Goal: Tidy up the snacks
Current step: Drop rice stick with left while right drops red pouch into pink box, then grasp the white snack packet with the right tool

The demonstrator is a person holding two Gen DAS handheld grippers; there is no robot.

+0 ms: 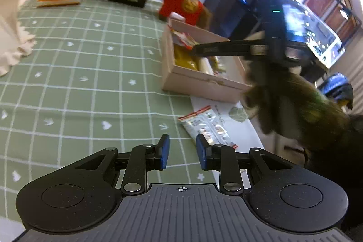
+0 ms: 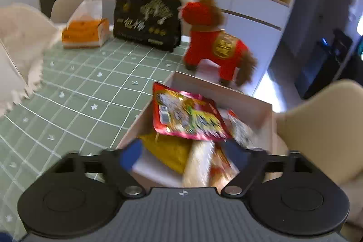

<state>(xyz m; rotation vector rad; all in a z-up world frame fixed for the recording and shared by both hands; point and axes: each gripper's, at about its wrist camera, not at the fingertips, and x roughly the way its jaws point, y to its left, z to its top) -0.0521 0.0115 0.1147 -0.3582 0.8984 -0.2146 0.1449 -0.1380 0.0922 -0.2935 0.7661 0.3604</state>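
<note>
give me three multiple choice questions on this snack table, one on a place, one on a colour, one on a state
1. Where is the red snack packet?
A. in the wooden box
B. on the tissue box
C. under the plush toy

2. What colour is the tablecloth?
A. blue with stripes
B. green with a white grid
C. plain yellow

3. What is between the left gripper pads?
A. a yellow packet
B. a tissue
C. nothing

Answers:
1 A: the packet leans inside the box, on top of the other snacks.
2 B: white lines and small white shapes cross the green cloth.
3 C: the blue pads stand apart over bare cloth, with the white snack packet lying beyond them on the table.
</note>
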